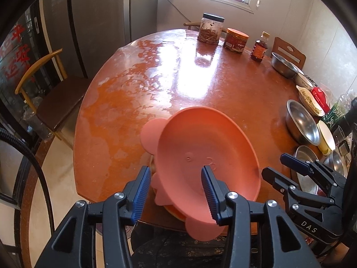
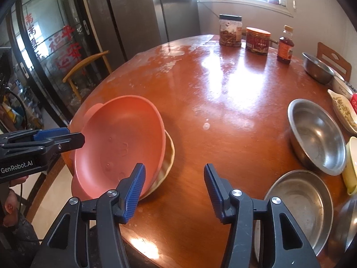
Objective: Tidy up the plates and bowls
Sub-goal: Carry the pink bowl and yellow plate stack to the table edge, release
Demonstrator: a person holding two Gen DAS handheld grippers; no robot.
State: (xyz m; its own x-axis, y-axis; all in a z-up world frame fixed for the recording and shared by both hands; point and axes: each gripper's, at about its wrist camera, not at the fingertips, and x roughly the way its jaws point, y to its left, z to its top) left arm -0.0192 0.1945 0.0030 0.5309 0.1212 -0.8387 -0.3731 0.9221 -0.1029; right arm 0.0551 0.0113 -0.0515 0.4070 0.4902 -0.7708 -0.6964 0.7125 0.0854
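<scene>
A pink plastic plate with ear-shaped tabs [image 1: 207, 156] lies tilted on a beige plate [image 2: 168, 156] at the near left of the round table [image 1: 200, 78]. It also shows in the right wrist view [image 2: 120, 143]. My left gripper [image 1: 176, 189] is open, its jaws astride the pink plate's near rim; it appears from the side in the right wrist view [image 2: 73, 136]. My right gripper [image 2: 174, 189] is open and empty over bare table, right of the plates; it shows in the left wrist view [image 1: 279, 167].
Steel bowls [image 2: 316, 134] and a steel plate [image 2: 299, 205] sit at the right edge, with a yellow bowl [image 2: 351, 165] and a dish of food [image 2: 343, 111]. Two jars [image 2: 229, 31] and a bottle [image 2: 285, 47] stand at the far side. A chair [image 1: 51, 98] stands left.
</scene>
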